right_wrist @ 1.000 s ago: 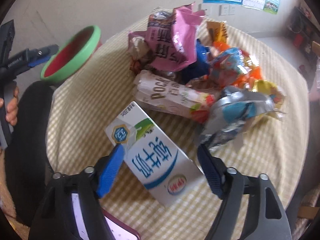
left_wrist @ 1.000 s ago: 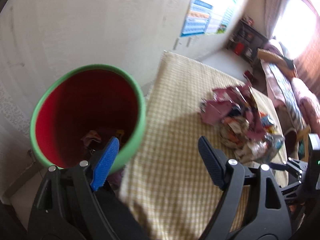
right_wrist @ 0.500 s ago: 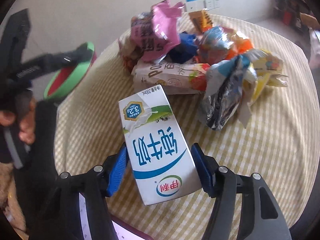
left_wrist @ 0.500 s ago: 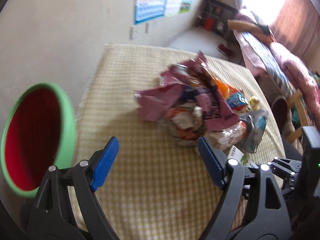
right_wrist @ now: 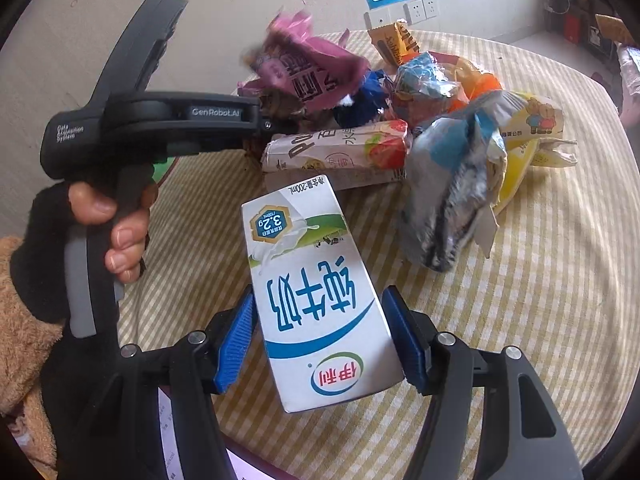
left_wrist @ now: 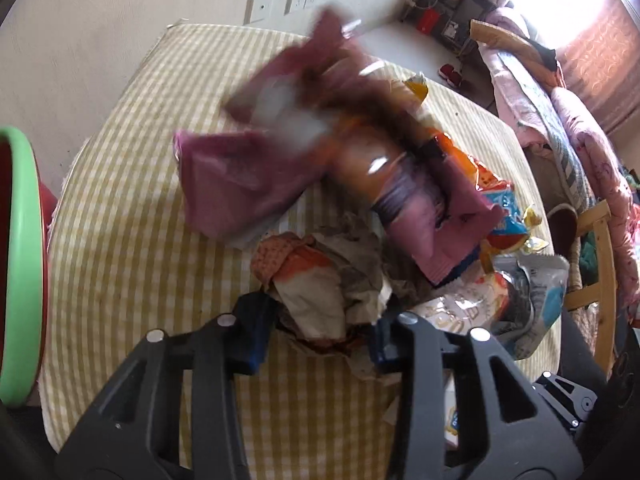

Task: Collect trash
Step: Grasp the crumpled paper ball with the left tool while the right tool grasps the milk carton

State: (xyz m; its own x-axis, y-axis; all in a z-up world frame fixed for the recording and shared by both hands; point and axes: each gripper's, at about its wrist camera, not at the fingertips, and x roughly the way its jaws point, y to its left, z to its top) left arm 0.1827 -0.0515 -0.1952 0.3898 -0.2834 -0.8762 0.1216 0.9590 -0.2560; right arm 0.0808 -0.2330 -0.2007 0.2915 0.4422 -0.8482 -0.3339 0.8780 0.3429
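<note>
A heap of wrappers lies on the yellow-checked table (left_wrist: pixel 132 248). My left gripper (left_wrist: pixel 318 336) points down into its near edge. Its jaws are closing, and the blue pads press on a crumpled beige and orange wrapper (left_wrist: pixel 320 296) between them. Behind that wad, purple wrappers (left_wrist: pixel 240 184) show blurred. The green bin with a red inside (left_wrist: pixel 22 260) stands off the table's left side. My right gripper (right_wrist: pixel 320 344) is shut on a white and blue milk carton (right_wrist: pixel 316 280), held just above the checked cloth (right_wrist: pixel 560 280). A hand (right_wrist: pixel 116 216) holds the left gripper's handle.
In the heap lie a Pocky box (right_wrist: pixel 340 148), a silver-blue bag (right_wrist: pixel 452 200) and a yellow bag (right_wrist: pixel 532 128). A wooden chair (left_wrist: pixel 596 260) and a bed with pink covers (left_wrist: pixel 580 140) stand right of the table. A dark-edged flat item (right_wrist: pixel 248 464) lies under the right gripper.
My left gripper swung from over the bin to the heap, dropped, and narrowed its jaws around the crumpled wrapper. My right gripper closed on the milk carton, which now stands steeper.
</note>
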